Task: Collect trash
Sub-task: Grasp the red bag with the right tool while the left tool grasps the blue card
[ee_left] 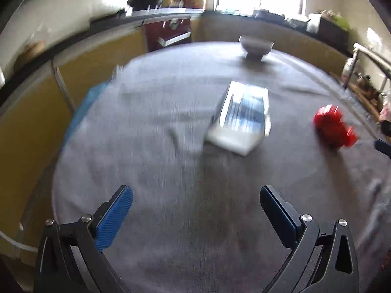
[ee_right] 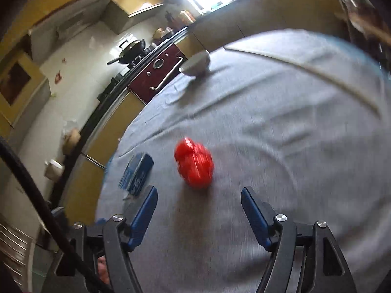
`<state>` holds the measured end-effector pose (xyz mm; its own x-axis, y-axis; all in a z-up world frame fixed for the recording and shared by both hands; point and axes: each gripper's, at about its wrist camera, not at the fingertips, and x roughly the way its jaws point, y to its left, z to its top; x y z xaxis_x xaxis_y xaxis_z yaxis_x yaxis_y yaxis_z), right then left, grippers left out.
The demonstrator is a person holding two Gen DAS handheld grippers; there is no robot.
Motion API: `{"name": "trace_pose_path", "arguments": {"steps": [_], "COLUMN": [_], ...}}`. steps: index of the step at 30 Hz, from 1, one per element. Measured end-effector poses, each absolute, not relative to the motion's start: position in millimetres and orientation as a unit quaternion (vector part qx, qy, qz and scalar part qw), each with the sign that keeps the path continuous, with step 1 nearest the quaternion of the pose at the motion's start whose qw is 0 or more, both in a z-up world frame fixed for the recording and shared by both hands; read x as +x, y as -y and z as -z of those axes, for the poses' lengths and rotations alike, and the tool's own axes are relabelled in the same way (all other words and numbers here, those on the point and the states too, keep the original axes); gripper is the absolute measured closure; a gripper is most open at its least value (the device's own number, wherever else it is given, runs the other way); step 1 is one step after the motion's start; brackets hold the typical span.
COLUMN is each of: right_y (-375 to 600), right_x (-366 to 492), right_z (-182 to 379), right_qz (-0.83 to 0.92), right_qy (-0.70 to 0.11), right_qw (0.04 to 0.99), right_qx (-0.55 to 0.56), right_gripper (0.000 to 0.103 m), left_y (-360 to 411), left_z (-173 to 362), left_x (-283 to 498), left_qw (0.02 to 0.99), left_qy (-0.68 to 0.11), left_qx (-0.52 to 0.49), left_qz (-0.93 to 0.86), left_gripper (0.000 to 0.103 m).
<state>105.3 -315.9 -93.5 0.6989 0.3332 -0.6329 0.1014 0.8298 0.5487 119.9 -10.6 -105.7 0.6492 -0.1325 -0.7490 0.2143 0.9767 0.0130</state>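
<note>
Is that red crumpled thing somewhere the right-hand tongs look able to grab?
Probably yes: the right tongs are open, and the red crumpled thing lies just ahead on bare cloth, nothing between.

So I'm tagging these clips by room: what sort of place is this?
Most likely a home kitchen. A dark wok sits on a stove by the white wall, a maroon oven is built into yellow cabinets, and a bowl stands on the grey cloth-covered table.
</note>
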Motion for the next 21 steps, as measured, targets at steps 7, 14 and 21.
{"name": "trace_pose_path", "arguments": {"steps": [7, 14, 21], "right_y": [282.7, 264.0, 258.8], "right_x": [169.9, 200.7, 198.0], "right_z": [78.1, 111.8, 129.9], "right_qz": [-0.076, -0.061, -0.048], "right_qy": [-0.425, -0.472, -0.479], "right_qw": [0.880, 0.863, 0.860], "right_qx": [0.196, 0.172, 0.168], "right_gripper": [0.029, 0.036, 0.054], "left_y": [18.6, 44.2, 60.2], "left_z": [62.3, 100.0, 122.7], "left_x": [166.6, 213.0, 229.0], "left_qw": [0.895, 0.861, 0.849], "left_qy": [-0.415, -0.483, -0.506], "left_qx": [-0.011, -0.011, 0.023], "left_qz": [0.162, 0.163, 0.151], "left_gripper": [0.000, 0.000, 0.036]}}
